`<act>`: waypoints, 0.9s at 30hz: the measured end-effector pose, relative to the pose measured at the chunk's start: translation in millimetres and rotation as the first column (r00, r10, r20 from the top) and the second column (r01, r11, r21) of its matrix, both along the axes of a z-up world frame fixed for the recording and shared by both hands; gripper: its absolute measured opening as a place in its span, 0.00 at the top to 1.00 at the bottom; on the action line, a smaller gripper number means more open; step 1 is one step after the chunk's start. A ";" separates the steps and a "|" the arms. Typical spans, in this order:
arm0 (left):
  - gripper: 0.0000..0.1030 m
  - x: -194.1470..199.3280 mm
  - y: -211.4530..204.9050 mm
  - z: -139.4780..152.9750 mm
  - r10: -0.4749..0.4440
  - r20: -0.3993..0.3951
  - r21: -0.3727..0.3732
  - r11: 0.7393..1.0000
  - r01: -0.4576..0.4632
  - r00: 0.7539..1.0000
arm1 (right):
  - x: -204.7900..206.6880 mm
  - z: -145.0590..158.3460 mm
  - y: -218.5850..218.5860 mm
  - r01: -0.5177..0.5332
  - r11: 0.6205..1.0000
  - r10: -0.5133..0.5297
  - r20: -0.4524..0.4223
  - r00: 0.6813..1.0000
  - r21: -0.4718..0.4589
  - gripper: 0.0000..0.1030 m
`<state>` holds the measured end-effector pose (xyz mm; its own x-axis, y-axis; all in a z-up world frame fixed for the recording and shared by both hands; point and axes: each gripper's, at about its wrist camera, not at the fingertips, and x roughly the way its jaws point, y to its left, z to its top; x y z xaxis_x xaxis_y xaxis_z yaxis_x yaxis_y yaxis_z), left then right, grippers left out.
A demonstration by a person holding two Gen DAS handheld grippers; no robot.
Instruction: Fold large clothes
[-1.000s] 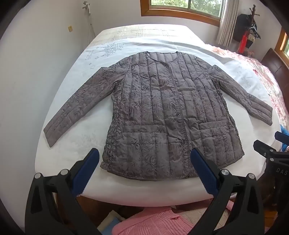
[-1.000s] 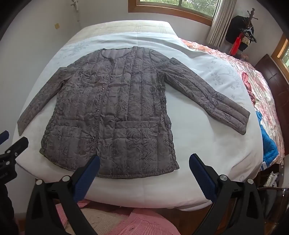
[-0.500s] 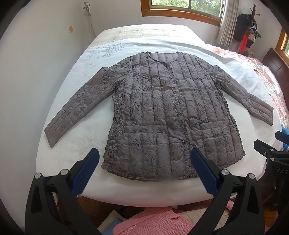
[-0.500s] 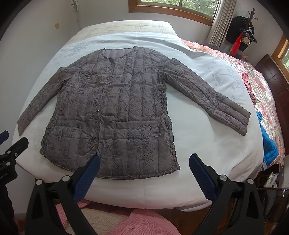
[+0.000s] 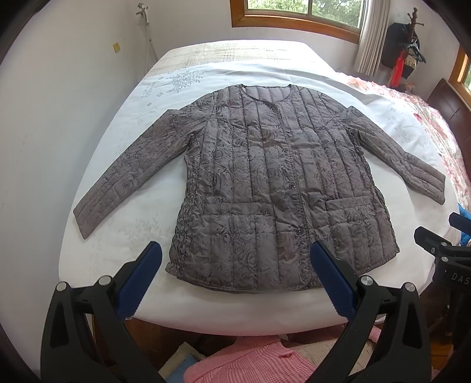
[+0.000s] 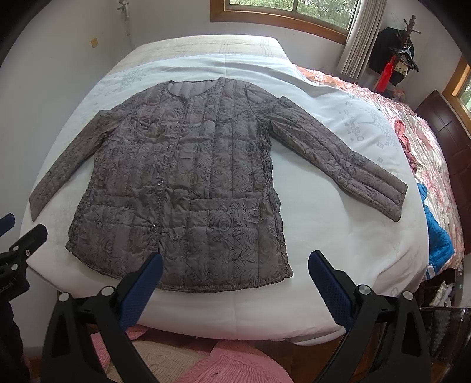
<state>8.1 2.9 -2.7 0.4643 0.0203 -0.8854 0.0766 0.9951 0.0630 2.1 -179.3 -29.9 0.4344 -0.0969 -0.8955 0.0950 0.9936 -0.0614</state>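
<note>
A grey quilted jacket (image 5: 276, 188) (image 6: 188, 182) with a rose pattern lies flat and buttoned on the white bed sheet (image 5: 123, 229) (image 6: 338, 235), both sleeves spread out to the sides. My left gripper (image 5: 235, 265) hovers open over the near edge of the bed, just short of the jacket's hem. My right gripper (image 6: 235, 268) is open too, held over the hem near the jacket's right pocket. Neither touches the cloth. Each gripper also shows at the edge of the other's view.
A white wall (image 5: 44, 132) runs close along the bed's left side. A floral quilt (image 6: 426, 153) and a blue cloth (image 6: 438, 232) lie to the right. Pink checked fabric (image 5: 250, 362) sits below the bed's near edge. A window (image 5: 303, 11) is at the far end.
Both views have shifted only slightly; the jacket lies as before and both grippers stay open.
</note>
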 end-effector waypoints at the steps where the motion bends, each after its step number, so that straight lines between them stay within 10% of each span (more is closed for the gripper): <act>1: 0.03 -0.6 -0.5 0.3 0.000 0.000 0.001 1.000 0.000 1.000 | 0.2 0.1 0.2 0.000 1.000 0.000 0.001 1.000 0.000 0.04; 27: 0.03 -0.8 1.5 4.7 0.004 0.005 0.004 1.000 -0.004 1.000 | -3.7 2.4 0.2 -0.004 1.000 0.004 0.011 1.000 0.003 0.04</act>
